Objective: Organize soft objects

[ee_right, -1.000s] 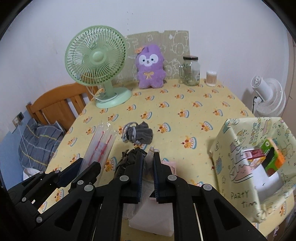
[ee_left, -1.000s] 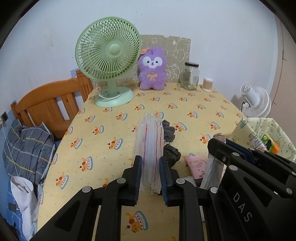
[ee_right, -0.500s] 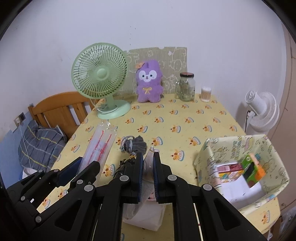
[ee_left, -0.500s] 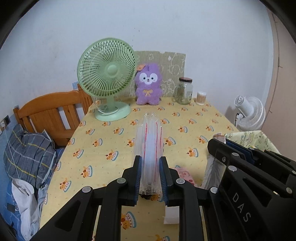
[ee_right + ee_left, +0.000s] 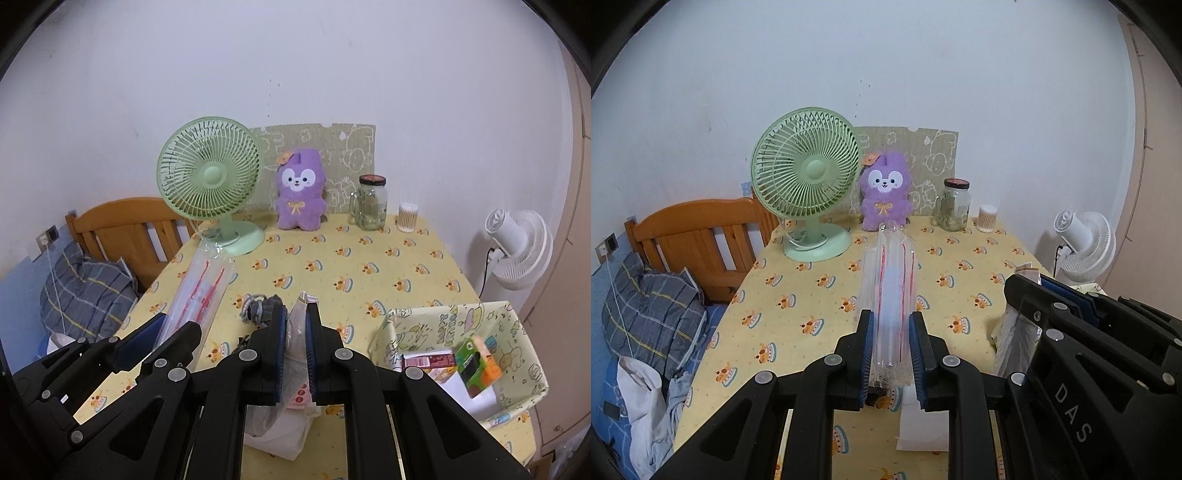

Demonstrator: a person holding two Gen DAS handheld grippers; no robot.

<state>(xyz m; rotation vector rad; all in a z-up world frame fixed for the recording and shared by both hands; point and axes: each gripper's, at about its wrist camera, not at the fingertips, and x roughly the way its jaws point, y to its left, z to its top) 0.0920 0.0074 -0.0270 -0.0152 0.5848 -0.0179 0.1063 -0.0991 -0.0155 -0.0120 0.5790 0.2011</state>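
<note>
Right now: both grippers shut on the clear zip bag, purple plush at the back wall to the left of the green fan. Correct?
Not quite. The purple plush sits to the right of the green fan, as the right wrist view shows. The rest holds: the left gripper and right gripper are both shut on the clear zip bag.
</note>
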